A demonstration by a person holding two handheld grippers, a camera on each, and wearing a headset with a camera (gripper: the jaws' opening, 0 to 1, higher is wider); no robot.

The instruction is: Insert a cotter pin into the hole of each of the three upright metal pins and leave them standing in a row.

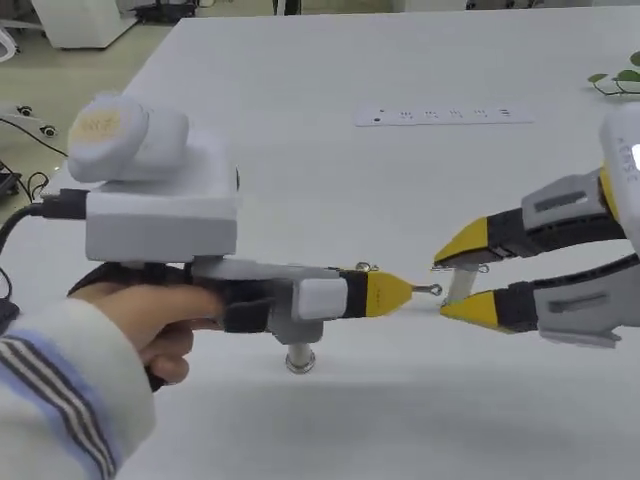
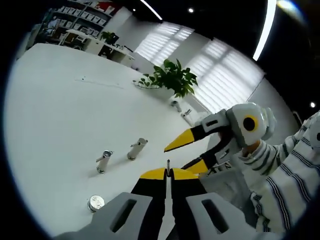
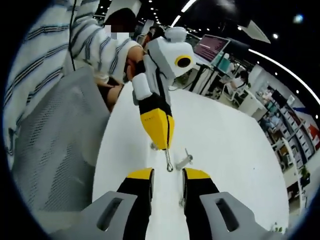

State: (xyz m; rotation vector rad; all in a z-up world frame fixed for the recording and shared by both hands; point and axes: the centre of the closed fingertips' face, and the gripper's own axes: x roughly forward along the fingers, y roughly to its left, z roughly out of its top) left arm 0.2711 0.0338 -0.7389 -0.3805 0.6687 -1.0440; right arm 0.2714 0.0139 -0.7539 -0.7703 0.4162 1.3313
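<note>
My left gripper (image 1: 408, 292) comes in from the left in a person's hand, shut on a thin cotter pin (image 1: 430, 290) whose loop pokes out past the yellow tips. The right gripper (image 1: 462, 277) faces it from the right, open, its jaws above and below an upright metal pin (image 1: 461, 284). A second metal pin (image 1: 299, 358) stands under the left gripper; a third is mostly hidden behind it. The left gripper view has the cotter pin (image 2: 168, 165) rising from the shut tips and two pins (image 2: 104, 161) (image 2: 136, 148) standing left. In the right gripper view the cotter pin (image 3: 169, 161) hangs just ahead of the open jaws.
A white power strip (image 1: 440, 116) lies far back on the white table (image 1: 300, 150). Green plant leaves (image 1: 620, 80) sit at the right edge. A grey mesh chair back (image 3: 55, 150) stands beside the table in the right gripper view.
</note>
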